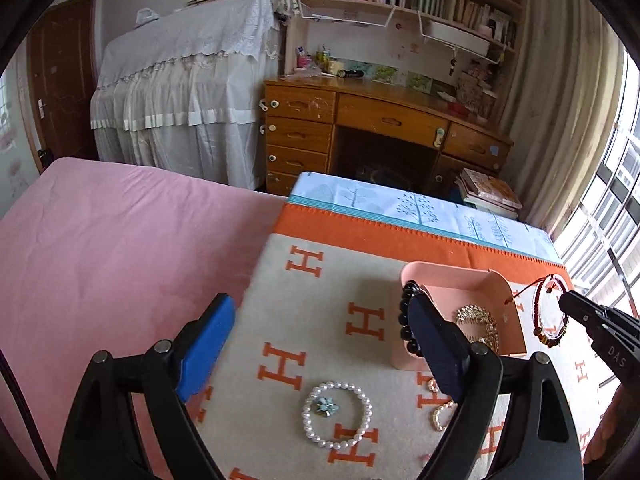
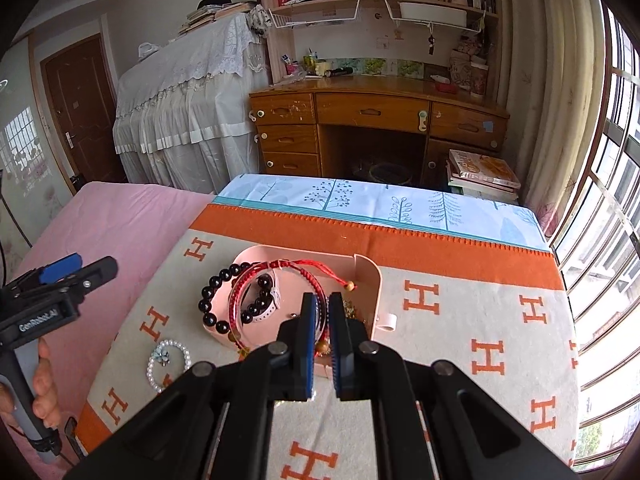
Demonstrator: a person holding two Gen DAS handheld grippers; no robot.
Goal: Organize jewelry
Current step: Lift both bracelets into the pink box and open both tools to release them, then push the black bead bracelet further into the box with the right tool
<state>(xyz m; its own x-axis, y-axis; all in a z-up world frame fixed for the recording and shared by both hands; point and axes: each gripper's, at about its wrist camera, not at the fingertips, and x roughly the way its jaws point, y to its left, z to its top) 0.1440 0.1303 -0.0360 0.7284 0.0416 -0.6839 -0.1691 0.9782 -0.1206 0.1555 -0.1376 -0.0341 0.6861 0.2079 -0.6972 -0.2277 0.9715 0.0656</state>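
Note:
A pink tray stands on the orange-and-cream blanket. My right gripper is shut on a red braided bracelet and holds it above the tray; it shows at the right in the left wrist view. A black bead bracelet hangs over the tray's left rim. A gold chain lies inside the tray. My left gripper is open and empty above the blanket, left of the tray. A white pearl bracelet with a small flower charm lies below it.
A small pearl piece lies by the tray's near side. The blanket covers a table beside a pink bed. A wooden desk and bookshelf stand behind, a window at the right.

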